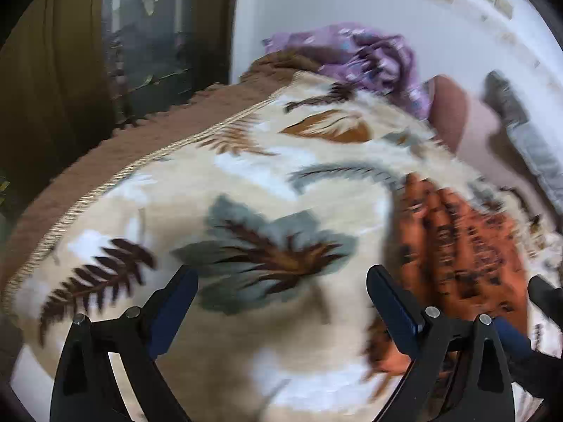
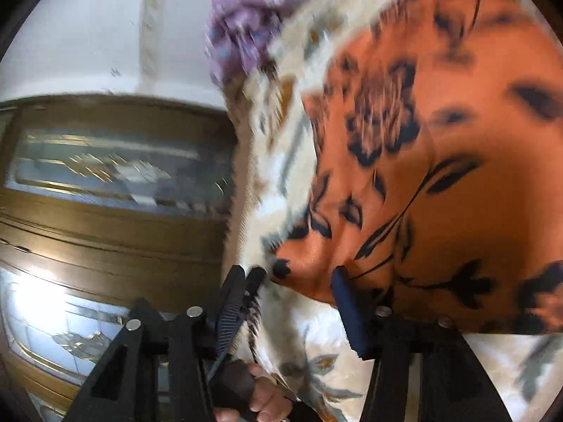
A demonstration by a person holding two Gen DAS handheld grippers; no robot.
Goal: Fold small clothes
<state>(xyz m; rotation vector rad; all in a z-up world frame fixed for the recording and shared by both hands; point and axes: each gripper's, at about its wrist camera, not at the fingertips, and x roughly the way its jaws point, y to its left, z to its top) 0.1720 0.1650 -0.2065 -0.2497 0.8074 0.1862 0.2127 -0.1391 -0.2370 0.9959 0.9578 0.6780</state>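
An orange cloth with a black flower print lies on a cream blanket with leaf shapes, to the right in the blurred left wrist view. My left gripper hovers open over bare blanket, its right finger beside the cloth's left edge. In the right wrist view the orange cloth fills the right side. My right gripper is open, with the cloth's lower corner in the gap between its fingers; the pads do not press on it. A black finger of the right gripper shows at the far right.
A crumpled purple garment lies at the back of the bed, with a pink pillow and a grey garment to its right. A wooden cabinet with glass doors stands beside the bed. A person's hand shows at the bottom.
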